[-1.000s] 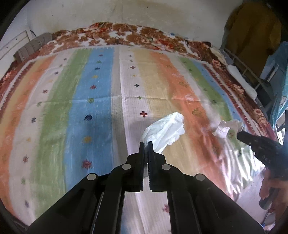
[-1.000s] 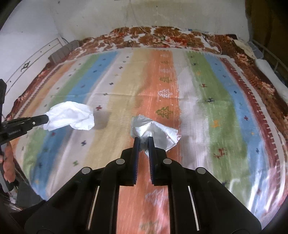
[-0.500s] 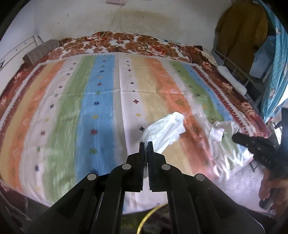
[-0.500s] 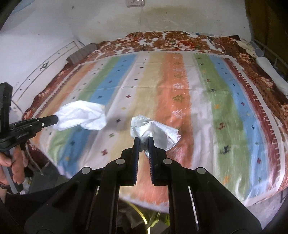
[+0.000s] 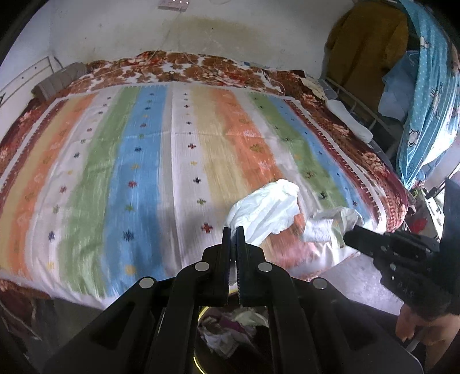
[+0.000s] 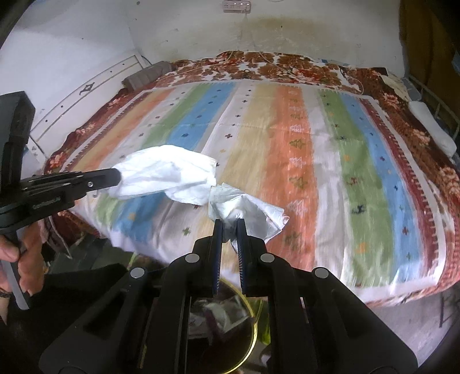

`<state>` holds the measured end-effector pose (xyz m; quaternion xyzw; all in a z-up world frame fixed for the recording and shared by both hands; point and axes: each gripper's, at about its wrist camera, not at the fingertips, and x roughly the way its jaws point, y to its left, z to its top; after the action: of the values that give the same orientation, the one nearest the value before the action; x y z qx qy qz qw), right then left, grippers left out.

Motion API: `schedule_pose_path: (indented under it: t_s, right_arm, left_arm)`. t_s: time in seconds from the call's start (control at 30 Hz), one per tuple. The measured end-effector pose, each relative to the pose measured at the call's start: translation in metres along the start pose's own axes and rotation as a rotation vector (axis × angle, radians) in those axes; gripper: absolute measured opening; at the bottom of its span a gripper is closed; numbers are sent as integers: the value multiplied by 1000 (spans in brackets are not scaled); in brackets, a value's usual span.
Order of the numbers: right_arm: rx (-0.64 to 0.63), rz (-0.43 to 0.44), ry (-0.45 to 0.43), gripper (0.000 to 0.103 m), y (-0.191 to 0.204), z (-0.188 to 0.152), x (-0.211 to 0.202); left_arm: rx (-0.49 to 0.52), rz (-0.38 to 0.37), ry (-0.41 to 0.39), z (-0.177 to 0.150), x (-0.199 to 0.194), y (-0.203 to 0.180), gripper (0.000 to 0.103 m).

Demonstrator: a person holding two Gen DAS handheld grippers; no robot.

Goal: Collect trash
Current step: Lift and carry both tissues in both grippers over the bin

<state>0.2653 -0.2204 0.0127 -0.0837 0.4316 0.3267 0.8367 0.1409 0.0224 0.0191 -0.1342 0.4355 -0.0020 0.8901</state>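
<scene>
My left gripper [image 5: 233,228] is shut on a crumpled white tissue [image 5: 266,208], which hangs in the air past the near edge of the bed. My right gripper [image 6: 229,222] is shut on a second crumpled white paper [image 6: 244,208]. In the right wrist view the left gripper [image 6: 116,177] reaches in from the left with its white tissue [image 6: 166,177] almost touching the other paper. In the left wrist view the right gripper [image 5: 349,237] comes in from the right with its paper [image 5: 330,223]. Below both grippers stands a bin with a yellow rim [image 6: 250,316] holding scraps [image 5: 227,328].
The bed with a striped multicoloured cover [image 5: 143,172] fills the view ahead, over a brown floral blanket [image 5: 201,66]. A white wall [image 5: 115,26] stands behind it. A blue dotted curtain [image 5: 428,100] and clothes on a rack hang at the right. A person's hand [image 6: 26,259] holds the left tool.
Both grippers have drawn back from over the bed to beyond its near edge, each keeping its paper. The bin has come into view beneath them, and the two papers are now closer together.
</scene>
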Motion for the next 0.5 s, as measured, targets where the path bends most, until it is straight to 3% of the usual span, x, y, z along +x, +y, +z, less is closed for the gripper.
schedule_pose_path:
  t_s: [0.5]
  right_arm:
    - [-8,19,42,9,27,-64,-18]
  left_arm:
    - [-53,19,74,-58,-3,-5,3]
